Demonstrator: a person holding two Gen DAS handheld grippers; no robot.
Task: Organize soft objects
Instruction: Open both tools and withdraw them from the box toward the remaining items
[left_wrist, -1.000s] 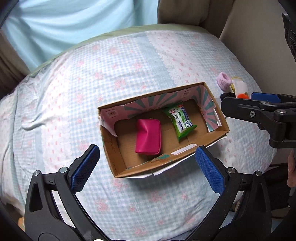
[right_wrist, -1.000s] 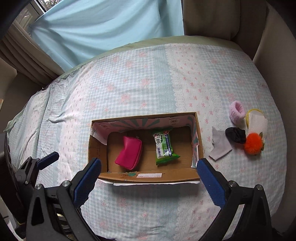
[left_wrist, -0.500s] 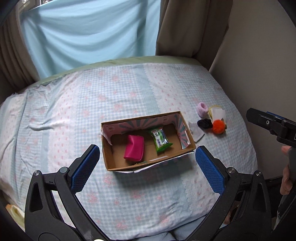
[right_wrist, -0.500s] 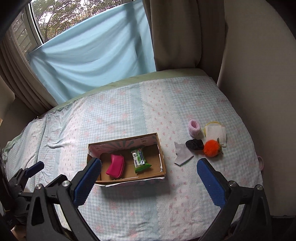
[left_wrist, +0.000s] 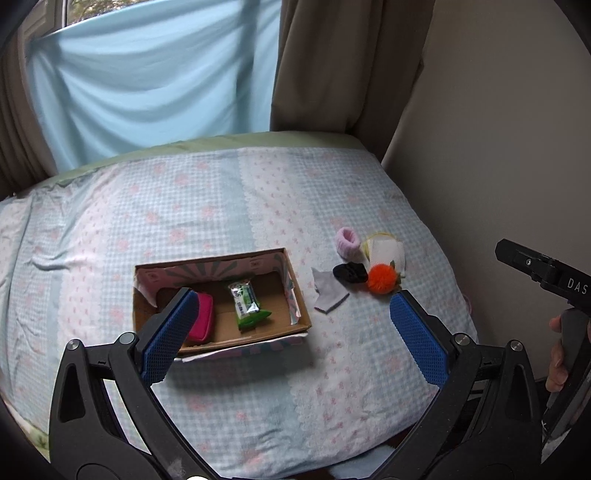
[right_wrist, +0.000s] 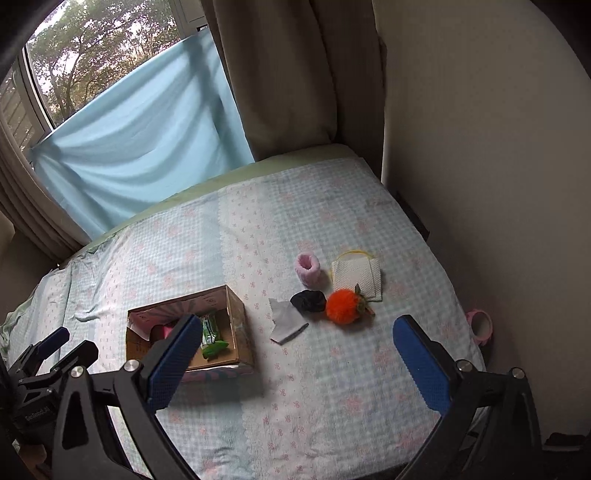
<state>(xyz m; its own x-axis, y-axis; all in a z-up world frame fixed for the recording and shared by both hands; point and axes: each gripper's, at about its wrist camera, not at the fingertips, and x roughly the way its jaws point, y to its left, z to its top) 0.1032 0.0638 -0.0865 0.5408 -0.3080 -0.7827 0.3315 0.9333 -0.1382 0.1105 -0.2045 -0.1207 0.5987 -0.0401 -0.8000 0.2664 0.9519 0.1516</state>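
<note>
An open cardboard box (left_wrist: 291, 280) (right_wrist: 242, 314) sits on the bed and holds a pink pouch (left_wrist: 202, 319) and a green wipes pack (left_wrist: 245, 302) (right_wrist: 210, 334). To its right lie a grey cloth (left_wrist: 328, 291) (right_wrist: 286, 325), a black scrunchie (left_wrist: 350, 272) (right_wrist: 308, 301), an orange pompom (left_wrist: 382, 278) (right_wrist: 343, 306), a pink scrunchie (left_wrist: 347, 240) (right_wrist: 308, 267) and a white mesh pad (left_wrist: 386, 251) (right_wrist: 356, 275). My left gripper (left_wrist: 291, 336) is open and empty, high above the bed's front. My right gripper (right_wrist: 295, 362) is open and empty too, also high above the bed.
The bed (left_wrist: 221, 206) has a checked floral cover. A wall (right_wrist: 480, 147) runs along its right side; curtains (left_wrist: 147, 81) hang behind. A pink ring (right_wrist: 480, 325) lies at the bed's right edge. My right gripper's body shows at the left wrist view's right edge (left_wrist: 535, 269).
Both grippers have pulled up and back from the box, so the whole bed and the loose items now show. Both stayed open and empty.
</note>
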